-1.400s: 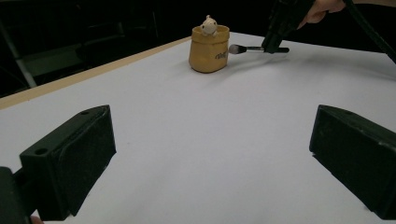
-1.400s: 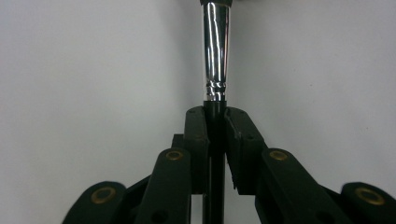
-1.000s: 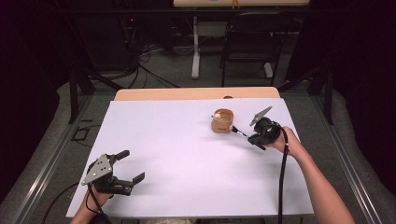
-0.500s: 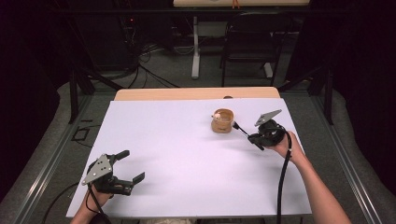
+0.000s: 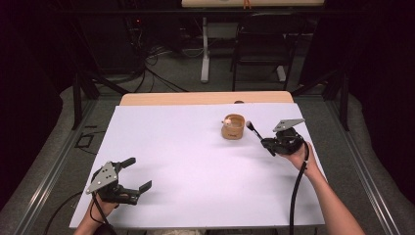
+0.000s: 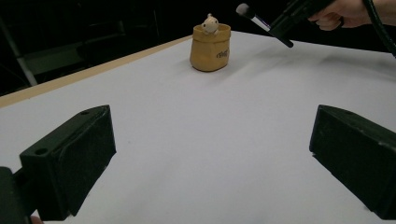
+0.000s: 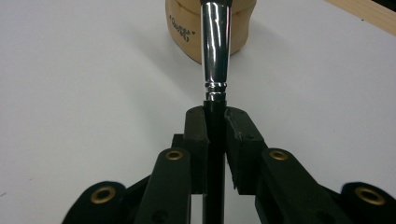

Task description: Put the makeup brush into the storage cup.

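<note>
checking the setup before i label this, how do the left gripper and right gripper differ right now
The left gripper is open with nothing between its fingers; the right gripper is shut on a makeup brush. The left gripper sits near the table's front left corner, far from the tan pouch; the right gripper is raised beside that pouch, brush tip angled toward it. Both are black and hand-held.

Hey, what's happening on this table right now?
A person works two grippers over a white table. The right gripper is shut on a brush, its head aimed at a small tan pot with a little figure inside. The left gripper rests open at the near left corner.
</note>
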The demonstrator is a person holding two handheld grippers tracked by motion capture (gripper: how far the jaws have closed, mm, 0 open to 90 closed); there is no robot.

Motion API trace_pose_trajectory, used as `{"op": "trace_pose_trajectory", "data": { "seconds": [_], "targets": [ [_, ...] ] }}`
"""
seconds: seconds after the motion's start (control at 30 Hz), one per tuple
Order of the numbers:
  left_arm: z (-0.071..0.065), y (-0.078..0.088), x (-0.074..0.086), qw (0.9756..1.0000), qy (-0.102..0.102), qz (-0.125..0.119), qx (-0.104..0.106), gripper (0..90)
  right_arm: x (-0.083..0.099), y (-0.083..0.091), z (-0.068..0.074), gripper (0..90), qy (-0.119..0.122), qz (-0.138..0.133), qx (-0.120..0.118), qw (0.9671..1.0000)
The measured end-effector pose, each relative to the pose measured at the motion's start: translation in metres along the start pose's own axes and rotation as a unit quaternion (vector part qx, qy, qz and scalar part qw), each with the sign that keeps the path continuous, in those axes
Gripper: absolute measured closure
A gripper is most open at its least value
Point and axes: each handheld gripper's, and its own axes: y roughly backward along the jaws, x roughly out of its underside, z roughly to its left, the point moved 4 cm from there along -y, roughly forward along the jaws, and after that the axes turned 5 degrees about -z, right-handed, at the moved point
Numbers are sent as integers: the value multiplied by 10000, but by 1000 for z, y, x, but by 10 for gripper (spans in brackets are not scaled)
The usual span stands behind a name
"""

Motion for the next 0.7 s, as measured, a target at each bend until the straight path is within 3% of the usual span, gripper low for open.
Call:
{"op": "trace_pose_trajectory", "data": {
  "seconds": [0.23,0.7],
  "targets": [
    [0,2,-1,9999,-49,-59,-92,3,0,2,-1,791,-106,-225,117,9996],
    [0,1,0,10000,-20,-13,-29,2,-4,1,2,791,-198,-569,258,9979]
  ]
}}
